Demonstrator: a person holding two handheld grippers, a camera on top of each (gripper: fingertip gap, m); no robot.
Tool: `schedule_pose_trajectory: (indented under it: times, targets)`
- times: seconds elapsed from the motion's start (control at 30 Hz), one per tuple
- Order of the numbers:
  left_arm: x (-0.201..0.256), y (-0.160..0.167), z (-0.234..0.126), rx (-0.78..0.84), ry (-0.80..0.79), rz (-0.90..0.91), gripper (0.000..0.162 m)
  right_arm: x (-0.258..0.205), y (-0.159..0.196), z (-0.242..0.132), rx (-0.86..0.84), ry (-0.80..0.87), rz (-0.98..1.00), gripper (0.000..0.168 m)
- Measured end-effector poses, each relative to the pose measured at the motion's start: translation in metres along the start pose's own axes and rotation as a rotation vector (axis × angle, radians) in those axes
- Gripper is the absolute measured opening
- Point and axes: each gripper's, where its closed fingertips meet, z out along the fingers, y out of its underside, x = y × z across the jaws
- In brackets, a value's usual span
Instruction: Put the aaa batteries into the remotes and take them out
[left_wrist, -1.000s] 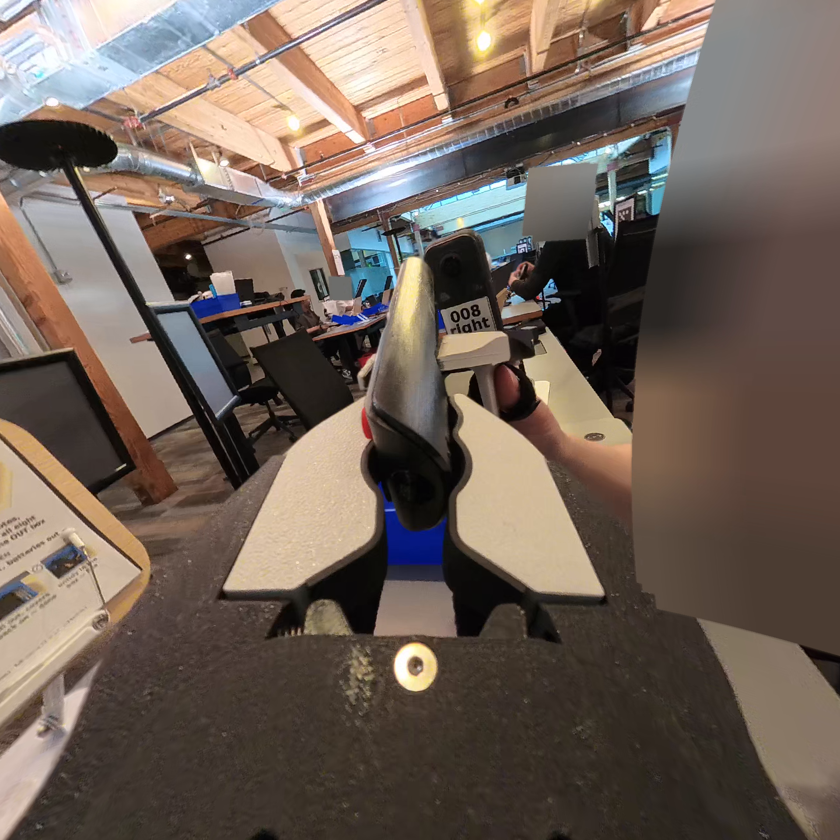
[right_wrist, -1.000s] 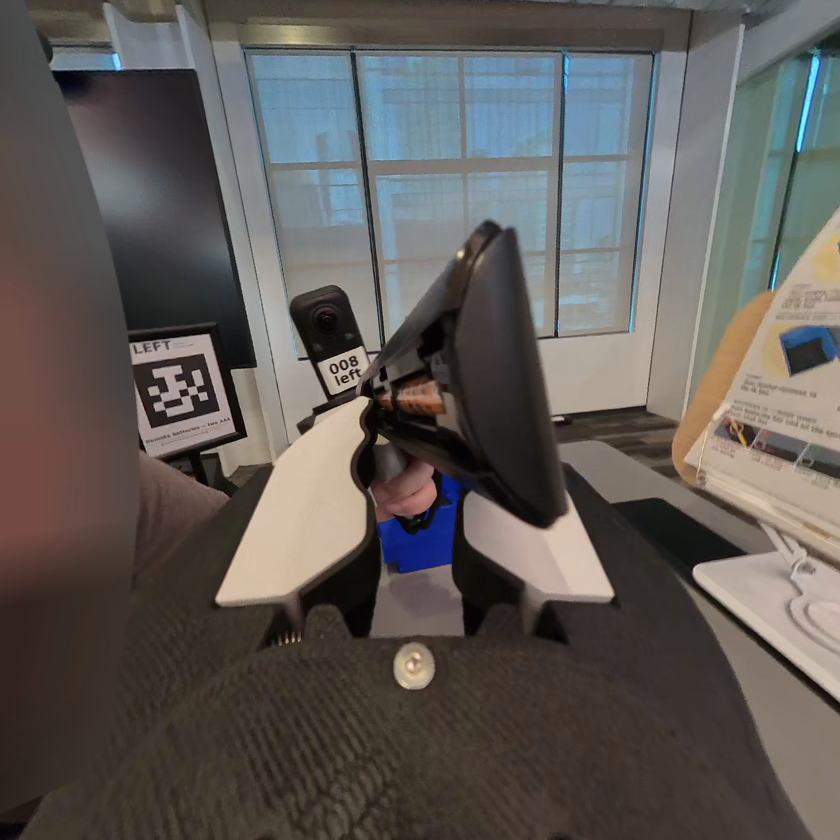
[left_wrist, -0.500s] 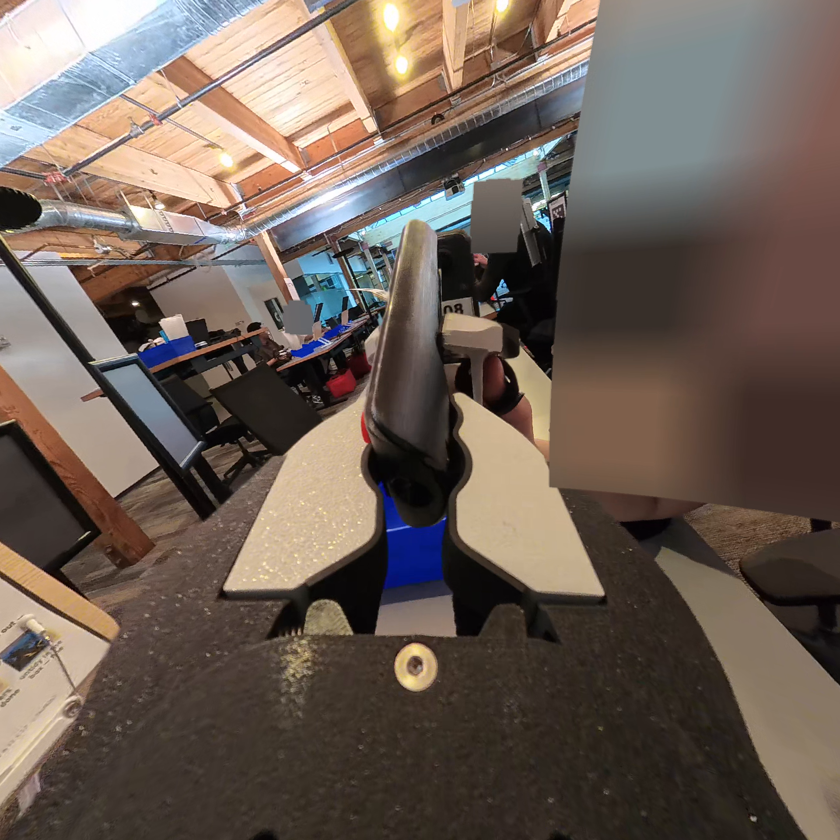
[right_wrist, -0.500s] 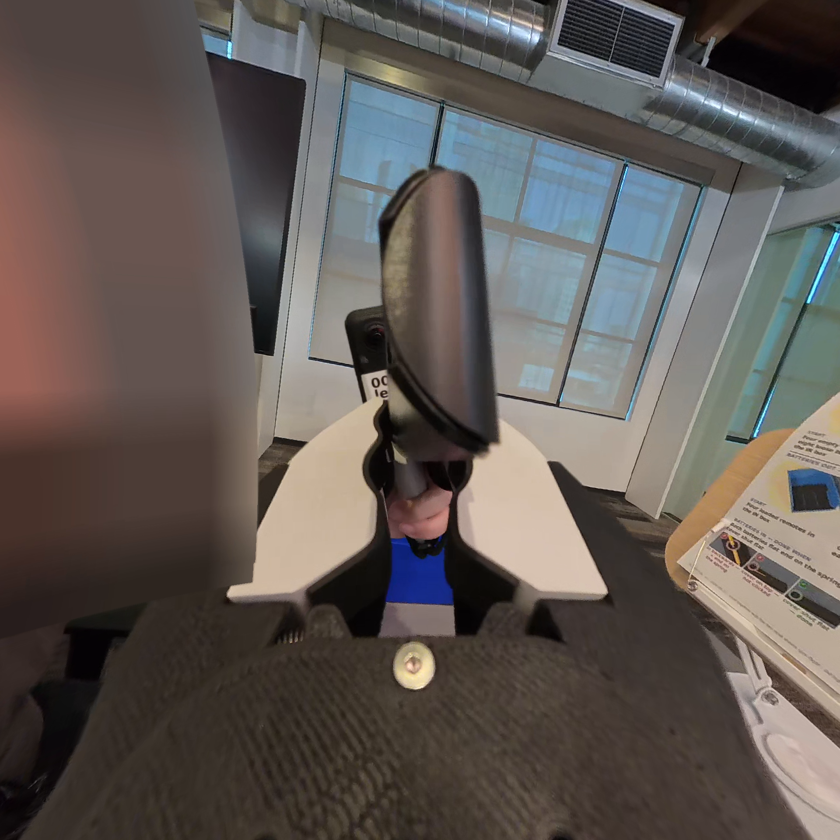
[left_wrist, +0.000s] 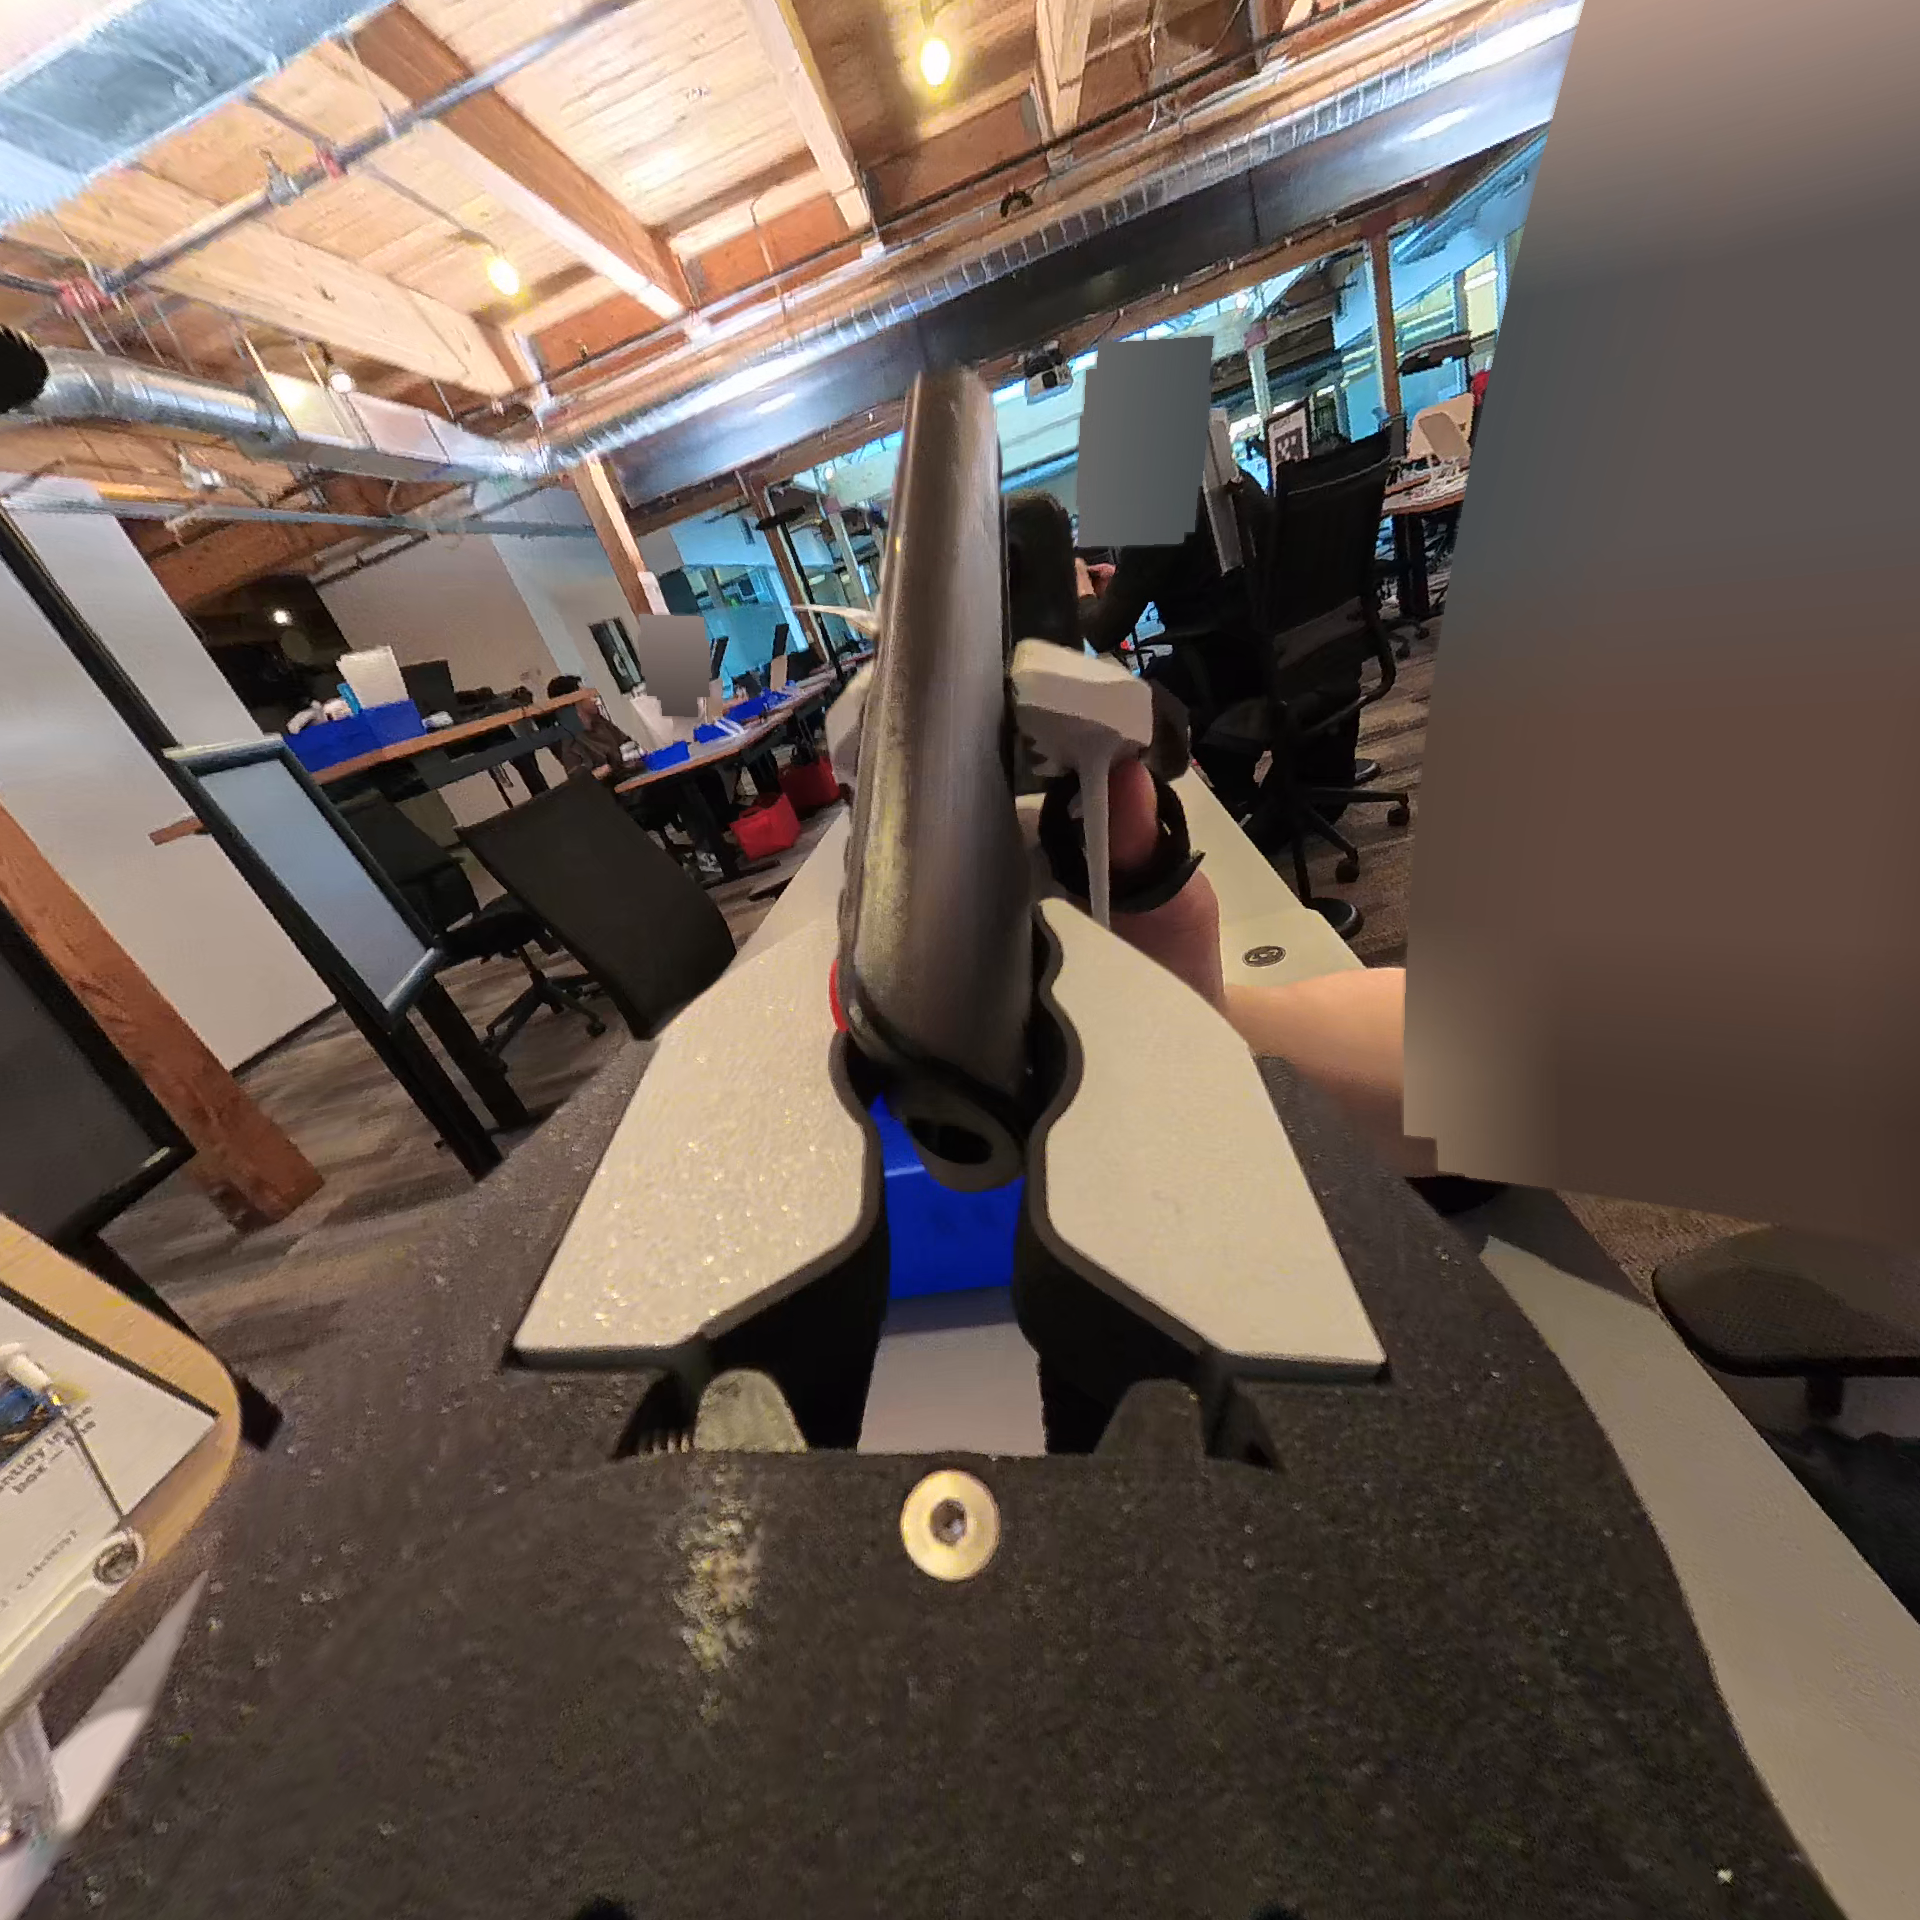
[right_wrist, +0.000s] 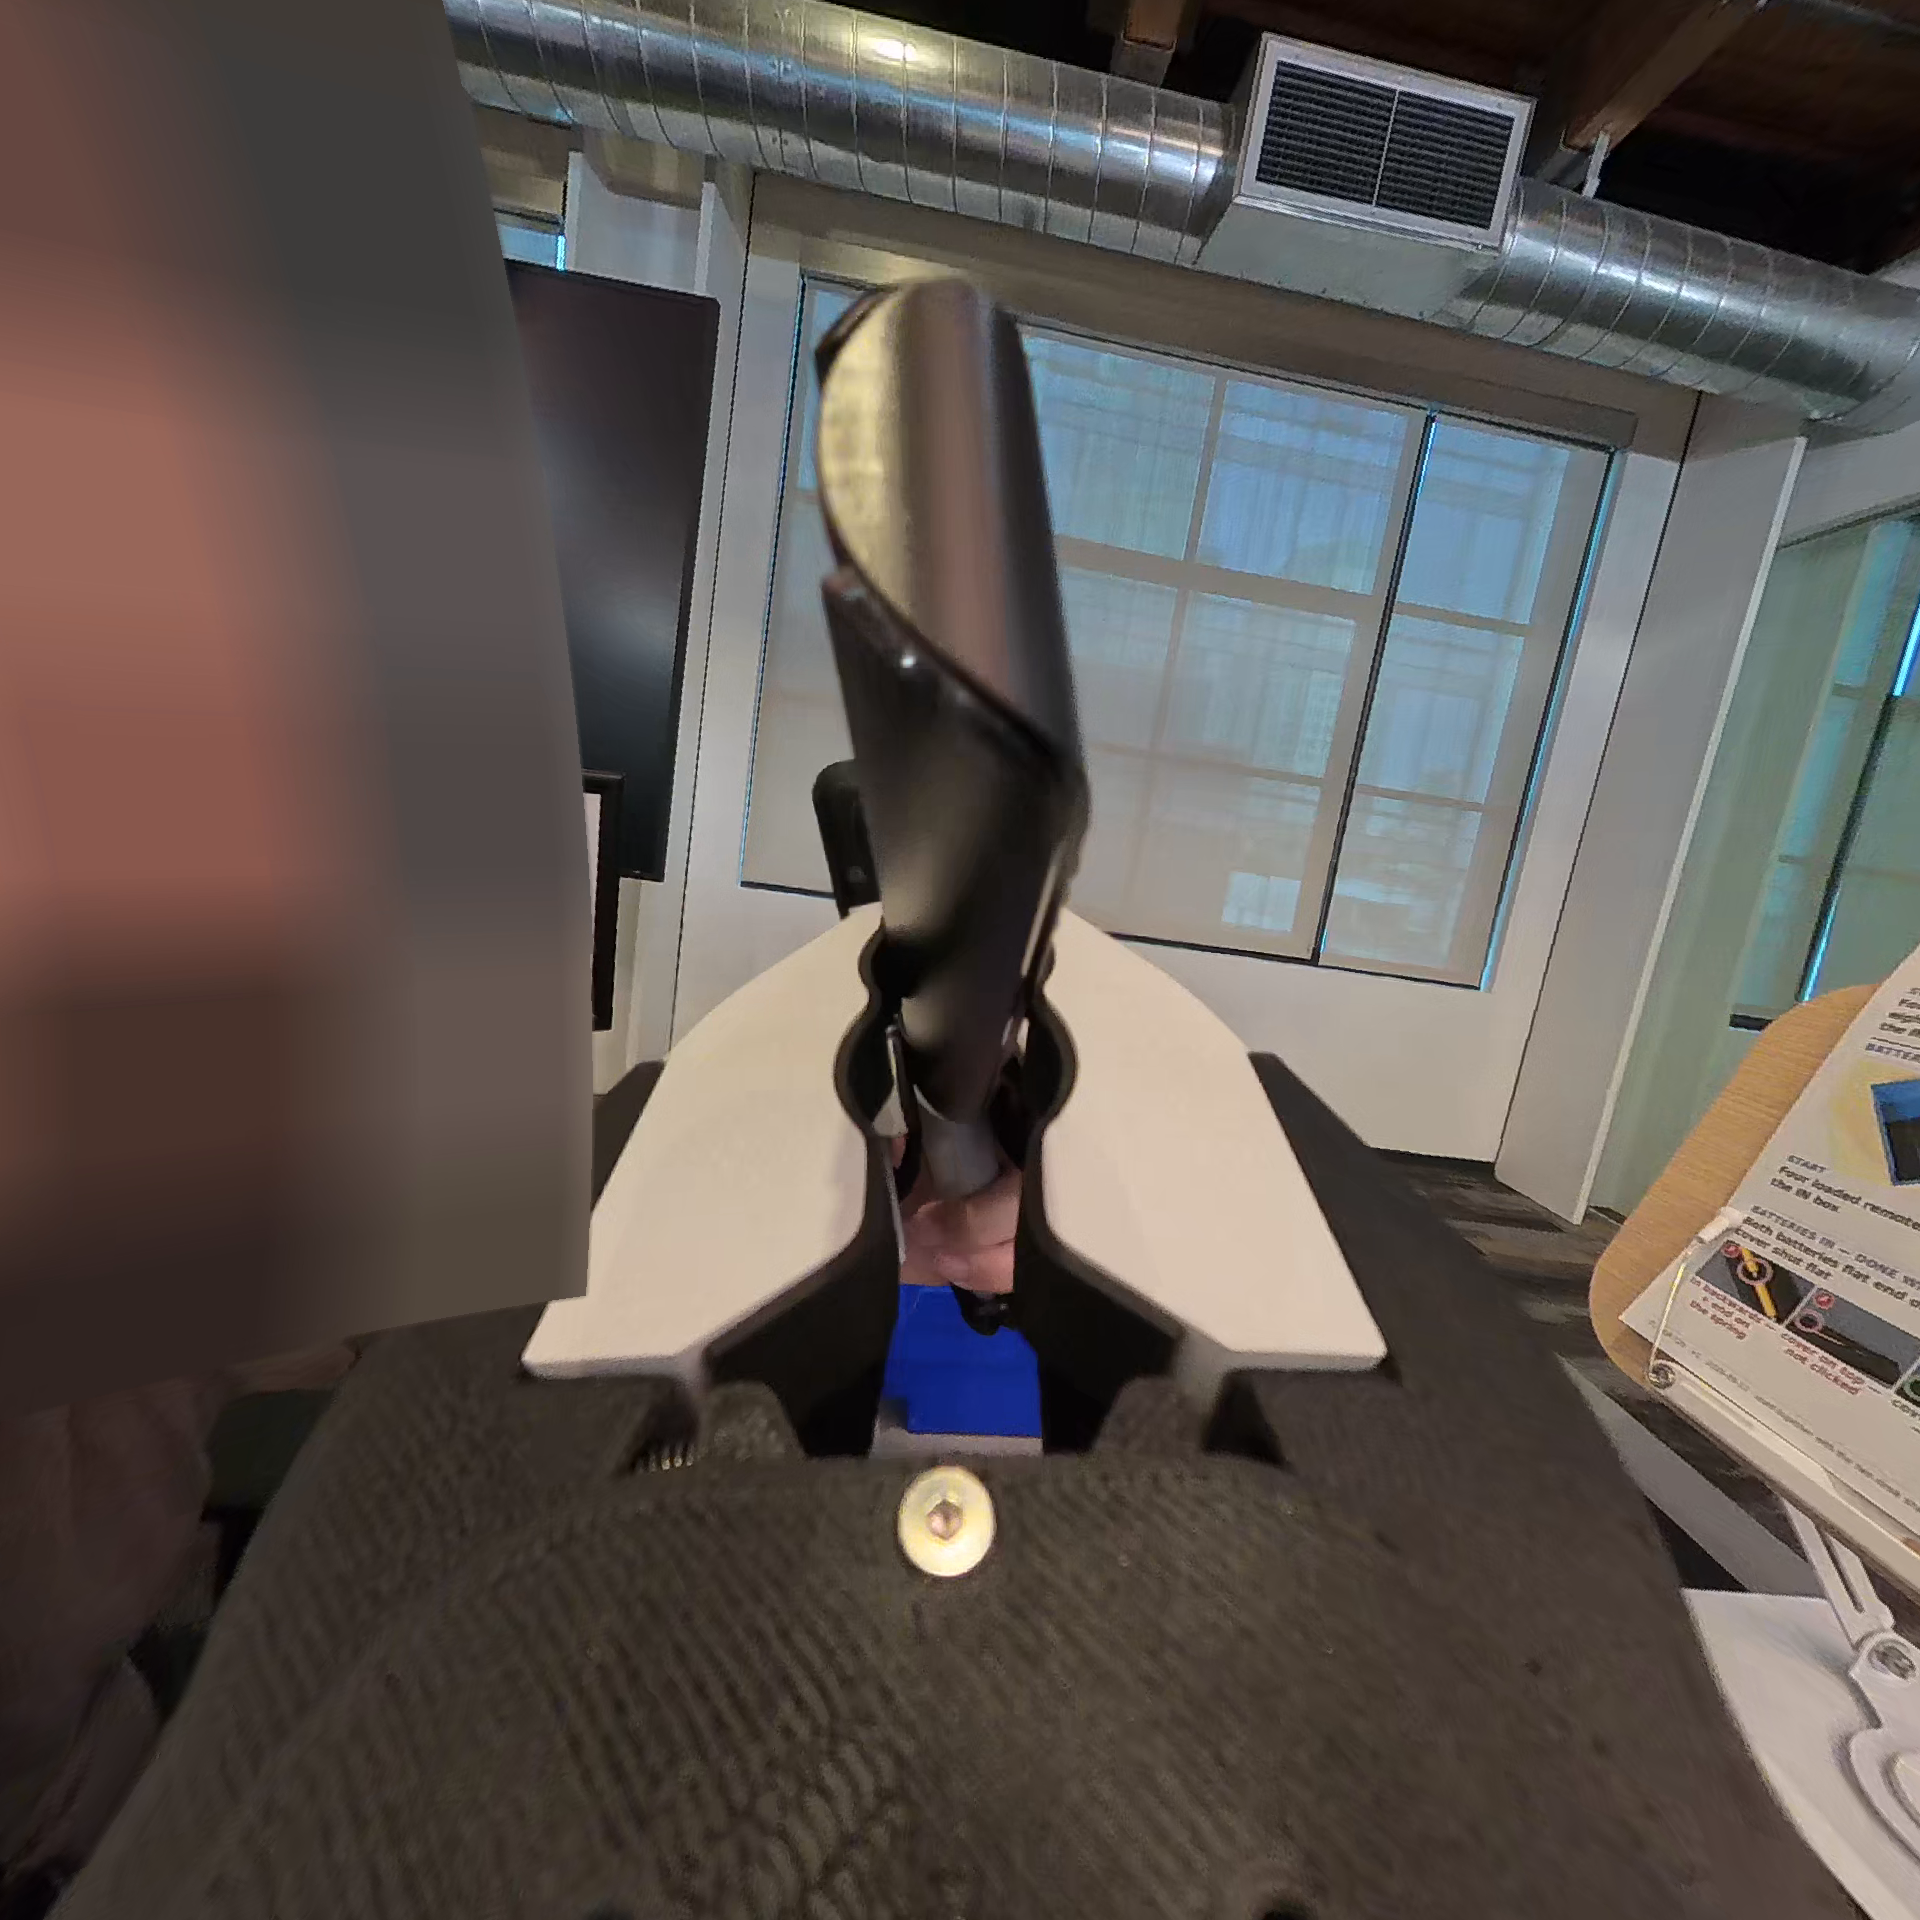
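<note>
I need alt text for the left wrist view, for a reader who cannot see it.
The left tool is shut on a black remote that stands upright between its pale fingers. Just behind, the right tool meets the same remote, a hand on its handle. A blue bin shows below, an open office behind.
</note>
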Motion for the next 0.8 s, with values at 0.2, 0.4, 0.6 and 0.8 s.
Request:
schedule_pose_trajectory:
  times: [0.2, 0.4, 0.6, 0.8]
  targets:
    - [-0.007, 0.020, 0.004, -0.106, -0.015, -0.040, 0.024, 0.007, 0.007, -0.003, -0.126, 0.010, -0.088, 0.024]
    - [-0.009, 0.031, 0.003, -0.182, -0.012, 0.003, 0.028, 0.008, 0.017, -0.008, -0.203, -0.046, -0.118, 0.023]
    - [-0.010, 0.035, 0.003, -0.214, -0.028, 0.034, 0.024, 0.006, 0.021, -0.009, -0.228, -0.062, -0.179, 0.023]
    - [-0.012, 0.035, 0.008, -0.160, -0.023, -0.115, 0.024, 0.021, 0.017, -0.011, -0.213, 0.073, -0.306, 0.029]
